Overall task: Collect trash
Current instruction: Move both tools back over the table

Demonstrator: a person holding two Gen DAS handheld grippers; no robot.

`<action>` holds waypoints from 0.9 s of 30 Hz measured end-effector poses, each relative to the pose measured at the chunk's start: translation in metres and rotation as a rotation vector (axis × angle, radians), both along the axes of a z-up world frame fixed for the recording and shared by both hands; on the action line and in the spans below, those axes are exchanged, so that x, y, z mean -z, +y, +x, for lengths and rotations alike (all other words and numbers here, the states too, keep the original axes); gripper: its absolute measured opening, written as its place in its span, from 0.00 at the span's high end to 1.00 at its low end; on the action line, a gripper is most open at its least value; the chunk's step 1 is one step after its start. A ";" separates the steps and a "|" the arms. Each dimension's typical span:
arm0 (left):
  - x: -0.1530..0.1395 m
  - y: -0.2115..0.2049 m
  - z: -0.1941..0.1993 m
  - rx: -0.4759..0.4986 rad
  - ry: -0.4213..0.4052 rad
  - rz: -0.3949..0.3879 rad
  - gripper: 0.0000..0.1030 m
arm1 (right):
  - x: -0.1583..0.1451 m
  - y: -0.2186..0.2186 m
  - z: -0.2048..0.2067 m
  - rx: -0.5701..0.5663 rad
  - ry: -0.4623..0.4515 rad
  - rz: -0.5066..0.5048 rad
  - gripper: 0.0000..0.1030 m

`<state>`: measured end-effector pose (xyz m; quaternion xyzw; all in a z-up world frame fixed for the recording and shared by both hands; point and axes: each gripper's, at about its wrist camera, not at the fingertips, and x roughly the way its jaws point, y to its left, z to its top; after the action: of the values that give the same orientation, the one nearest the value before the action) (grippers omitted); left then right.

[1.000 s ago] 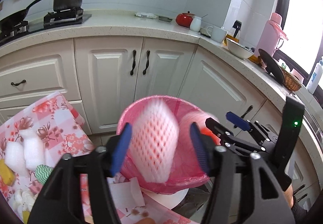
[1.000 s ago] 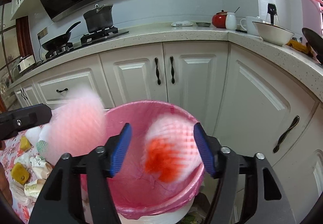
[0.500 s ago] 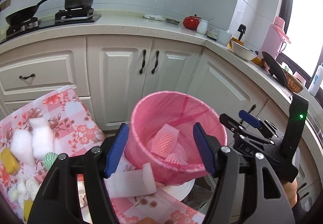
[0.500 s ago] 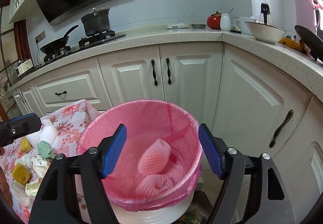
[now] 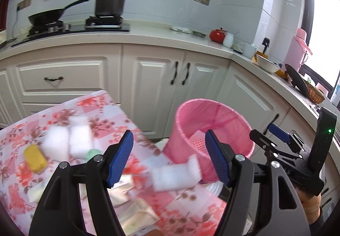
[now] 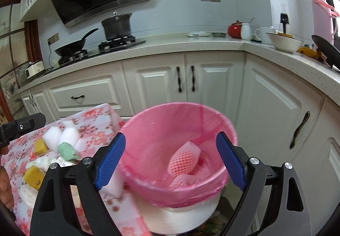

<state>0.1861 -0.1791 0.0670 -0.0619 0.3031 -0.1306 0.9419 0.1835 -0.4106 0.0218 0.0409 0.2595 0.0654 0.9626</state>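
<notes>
White foam block [image 5: 175, 174] on the floral worktop [image 5: 63, 112] beside the pink-lined bin [image 6: 178, 151]: judged light, squashy; grip its flat sides; both grippers' fingers wide, just opened further, empty.

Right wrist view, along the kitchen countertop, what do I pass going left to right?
Black frying pan → dark lidded stockpot → round red pot → small white jar → white mug → wide white bowl → tall pink thermos.
</notes>
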 end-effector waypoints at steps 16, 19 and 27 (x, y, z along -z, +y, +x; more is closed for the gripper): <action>0.012 0.108 -0.074 -0.183 -0.009 0.016 0.31 | 0.013 0.075 -0.027 -0.157 0.049 -0.021 0.19; 0.018 0.124 -0.084 -0.210 -0.001 0.010 0.31 | 0.016 0.090 -0.034 -0.196 0.061 -0.024 0.18; 0.037 0.156 -0.096 -0.258 0.036 0.001 0.31 | 0.032 0.137 -0.047 -0.306 0.114 -0.029 0.18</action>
<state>0.0900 -0.0231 0.0297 -0.1023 0.3094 -0.0069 0.9454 0.1368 -0.2739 -0.0101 -0.0093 0.3179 0.2053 0.9256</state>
